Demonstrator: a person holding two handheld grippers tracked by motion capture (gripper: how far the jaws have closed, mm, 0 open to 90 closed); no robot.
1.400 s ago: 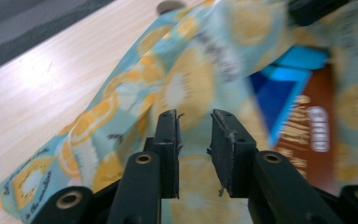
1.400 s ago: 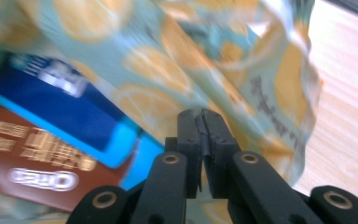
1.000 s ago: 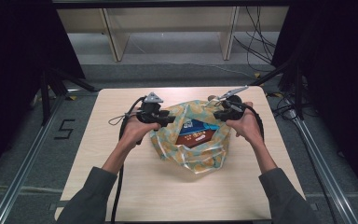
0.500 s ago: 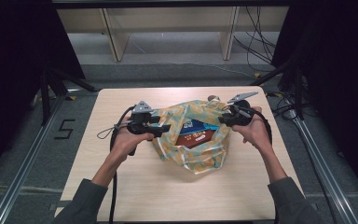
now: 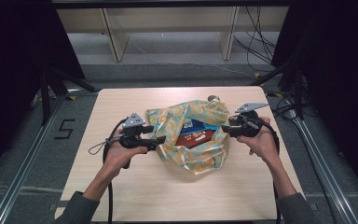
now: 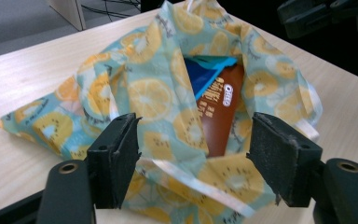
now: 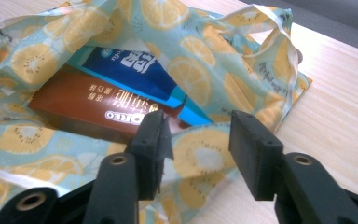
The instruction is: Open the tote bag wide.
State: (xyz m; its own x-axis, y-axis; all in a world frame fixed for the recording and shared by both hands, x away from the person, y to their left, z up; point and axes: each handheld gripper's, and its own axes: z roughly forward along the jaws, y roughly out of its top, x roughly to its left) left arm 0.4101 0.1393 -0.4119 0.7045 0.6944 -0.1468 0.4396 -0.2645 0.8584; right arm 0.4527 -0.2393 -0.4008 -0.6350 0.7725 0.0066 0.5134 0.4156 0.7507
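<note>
1 pale wooden table (image 5: pixel 121 191) carries 1 cloth bag (image 5: pixel 193 156) printed with orange slices on light blue, lying crumpled near the table's middle with its mouth open. Inside lie 2 flat boxes: 1 brown box (image 5: pixel 196 138) and 1 blue box (image 5: pixel 195 125) resting partly over it. 2 hand-held grippers flank the bag. The left gripper (image 6: pixel 193 156) sits at the bag's left edge, jaws spread wide with bag fabric between them. The right gripper (image 7: pixel 198 142) sits at the bag's right edge, jaws also spread, around a fold of cloth.
</note>
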